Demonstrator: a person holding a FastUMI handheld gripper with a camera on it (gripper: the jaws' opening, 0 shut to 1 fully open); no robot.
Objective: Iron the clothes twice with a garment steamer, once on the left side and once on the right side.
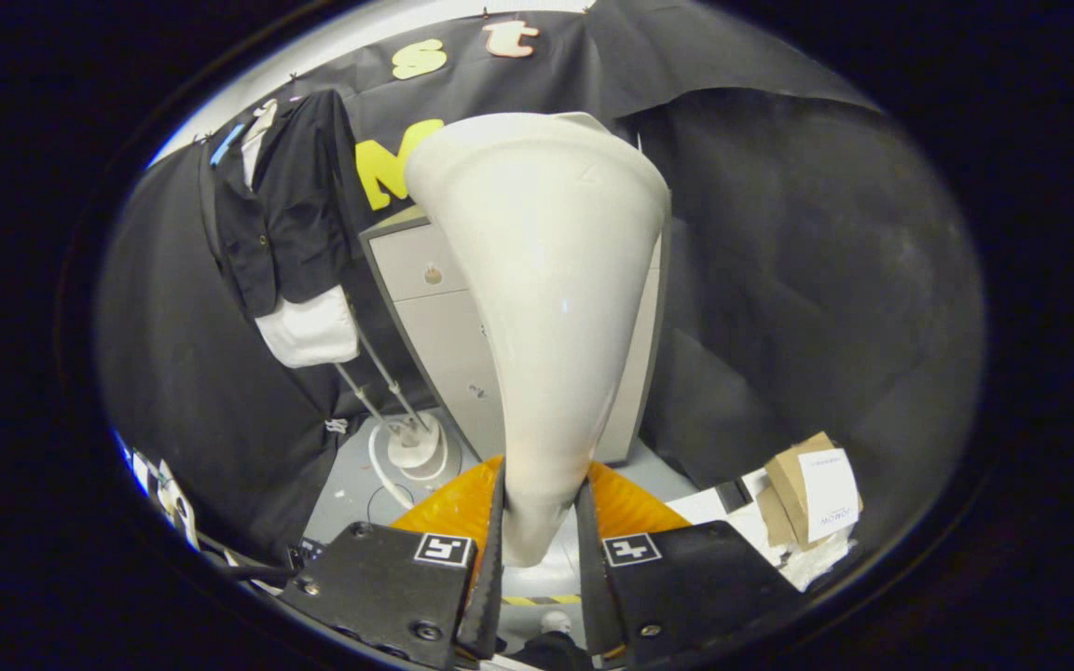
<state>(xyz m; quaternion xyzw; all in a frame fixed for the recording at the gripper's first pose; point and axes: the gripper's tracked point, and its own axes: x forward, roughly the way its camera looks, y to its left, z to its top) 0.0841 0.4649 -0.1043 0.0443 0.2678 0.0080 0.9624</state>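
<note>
A white garment steamer head (546,308) rises wide and flared straight ahead of me, its narrow handle clamped between my two fingers. My gripper (540,531) is shut on that handle. Off to the left and farther back hangs the clothing (285,205): a black jacket over a white shirt, on a stand with thin metal poles (378,382). The steamer head is apart from the garment, well to its right. The steamer's white base (414,447) with its hose sits on the floor under the clothes.
A grey-white drawer cabinet (434,317) stands behind the steamer head. An orange ribbed thing (458,508) lies just beyond my fingers. Cardboard boxes and papers (812,499) are piled on the right. Black cloth walls surround the booth.
</note>
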